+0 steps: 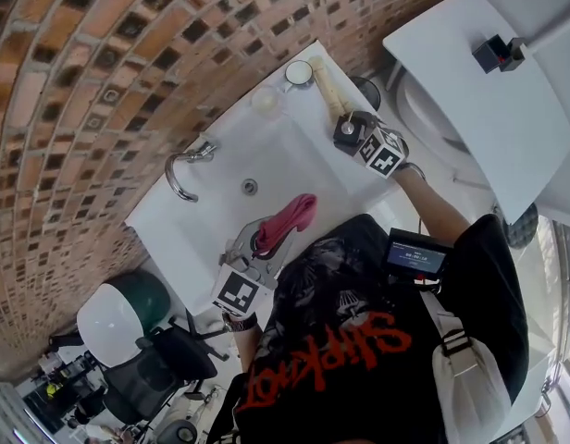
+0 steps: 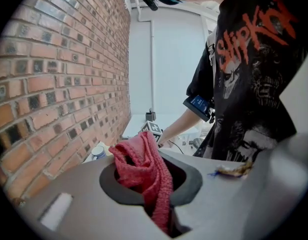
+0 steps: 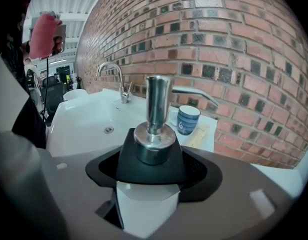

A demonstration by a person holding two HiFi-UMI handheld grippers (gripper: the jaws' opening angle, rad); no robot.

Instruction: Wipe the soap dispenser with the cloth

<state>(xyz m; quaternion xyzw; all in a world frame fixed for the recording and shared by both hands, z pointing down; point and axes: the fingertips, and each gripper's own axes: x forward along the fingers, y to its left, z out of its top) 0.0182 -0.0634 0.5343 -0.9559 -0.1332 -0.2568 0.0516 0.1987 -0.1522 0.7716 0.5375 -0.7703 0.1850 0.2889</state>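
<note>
A red cloth point(image 1: 287, 222) hangs bunched from my left gripper point(image 1: 262, 240), which is shut on it above the front rim of the white sink point(image 1: 211, 213). In the left gripper view the cloth point(image 2: 146, 174) fills the space between the jaws of the left gripper point(image 2: 154, 186). My right gripper point(image 1: 353, 137) is shut on the soap dispenser point(image 1: 346, 128) at the sink's right end. In the right gripper view the soap dispenser point(image 3: 153, 151) shows a white body, a black collar and a chrome pump, upright between the jaws of the right gripper point(image 3: 150, 189).
A chrome faucet point(image 1: 183, 165) stands at the brick wall, with the drain point(image 1: 250, 186) in the basin. A blue striped cup point(image 3: 188, 120) and a beige strip point(image 1: 328, 86) sit on the counter behind the dispenser. A white top point(image 1: 470, 91) lies right; an office chair point(image 1: 151, 368) stands lower left.
</note>
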